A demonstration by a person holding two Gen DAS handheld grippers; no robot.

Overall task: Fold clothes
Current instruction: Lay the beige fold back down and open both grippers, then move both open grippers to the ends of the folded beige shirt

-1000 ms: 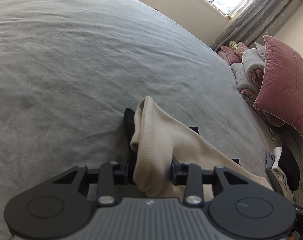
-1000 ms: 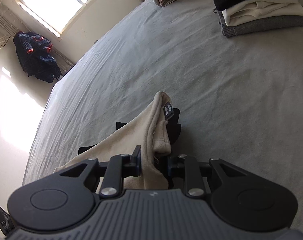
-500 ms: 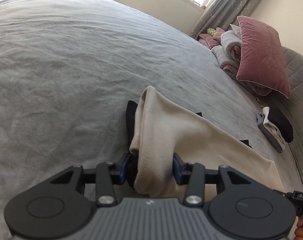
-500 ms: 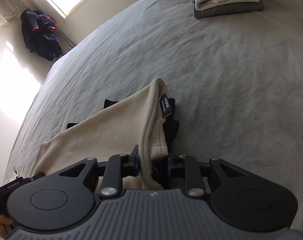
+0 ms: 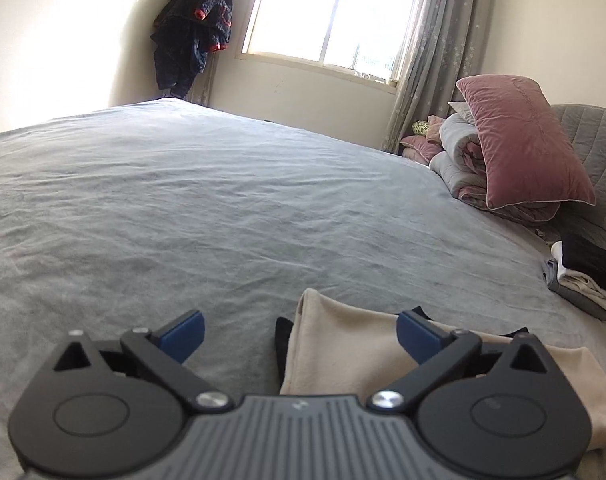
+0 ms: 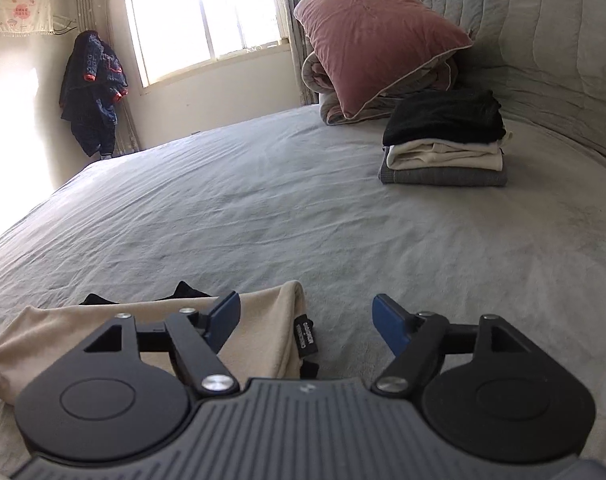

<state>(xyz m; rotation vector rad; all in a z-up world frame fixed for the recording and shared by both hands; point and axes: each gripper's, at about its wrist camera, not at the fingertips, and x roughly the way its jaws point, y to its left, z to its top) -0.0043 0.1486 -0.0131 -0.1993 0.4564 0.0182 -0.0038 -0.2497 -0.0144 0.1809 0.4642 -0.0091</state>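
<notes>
A beige garment with black parts under it lies folded on the grey bed sheet, just in front of both grippers. My left gripper is open and empty over the garment's left end. My right gripper is open and empty over its right end, where a black label hangs. Both pairs of blue pads stand wide apart.
A stack of folded clothes, black on cream on grey, sits at the bed's far right; it also shows in the left wrist view. A pink pillow leans on rolled quilts by the headboard. A dark jacket hangs in the corner by the window.
Both grippers have opened and let go of the beige garment, which now lies on the bed. Both cameras have tilted up towards the room.
</notes>
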